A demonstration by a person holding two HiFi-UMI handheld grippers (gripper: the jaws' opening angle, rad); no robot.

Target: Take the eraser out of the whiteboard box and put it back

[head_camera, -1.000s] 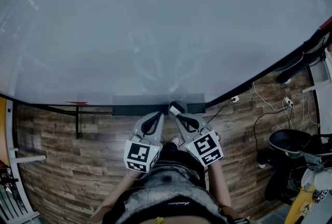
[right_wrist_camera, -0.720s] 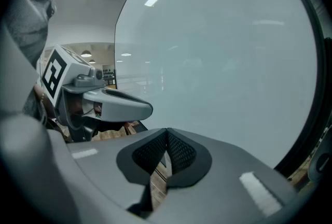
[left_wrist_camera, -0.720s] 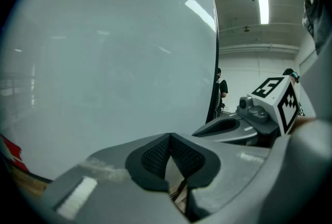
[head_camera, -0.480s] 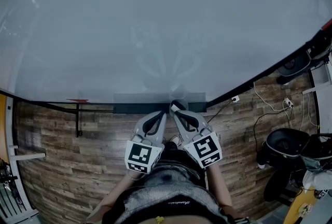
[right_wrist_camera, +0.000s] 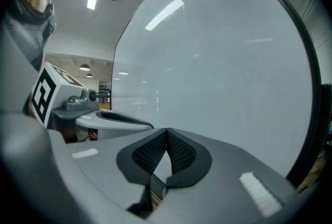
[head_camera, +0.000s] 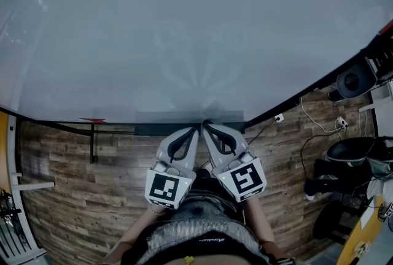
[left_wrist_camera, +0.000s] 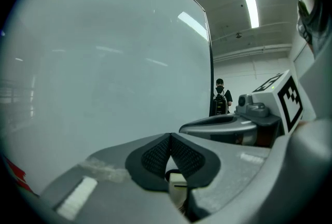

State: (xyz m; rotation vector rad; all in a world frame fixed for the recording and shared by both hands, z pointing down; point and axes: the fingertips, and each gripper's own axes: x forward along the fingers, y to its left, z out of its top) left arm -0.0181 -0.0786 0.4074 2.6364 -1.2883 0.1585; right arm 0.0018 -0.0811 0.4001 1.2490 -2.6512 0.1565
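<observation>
Low in the middle of the head view, your left hand-held gripper (head_camera: 195,130) and right hand-held gripper (head_camera: 206,127) point, tips close together, at the whiteboard box (head_camera: 156,118), the grey tray along the bottom edge of the whiteboard (head_camera: 184,30). Both are closed on nothing. In the left gripper view the ribbed pads (left_wrist_camera: 155,154) meet at their tips with only board behind them, and the right gripper view shows its pads (right_wrist_camera: 149,153) pressed together the same way. The eraser shows in no view; I judge it lies in the box behind your gripper tips, but that is a guess. So the step in hand is either the approach before the take or the pause after the return, and the pictures do not say which. If the take is ahead, you need to part one pair of jaws and tip that gripper down, since both gripper views look at bare board, not into the box. Only the head view shows the box and the wooden floor (head_camera: 73,184). Only the gripper views show the pads, and the left one alone catches a distant person (left_wrist_camera: 222,97) at centre right.
</observation>
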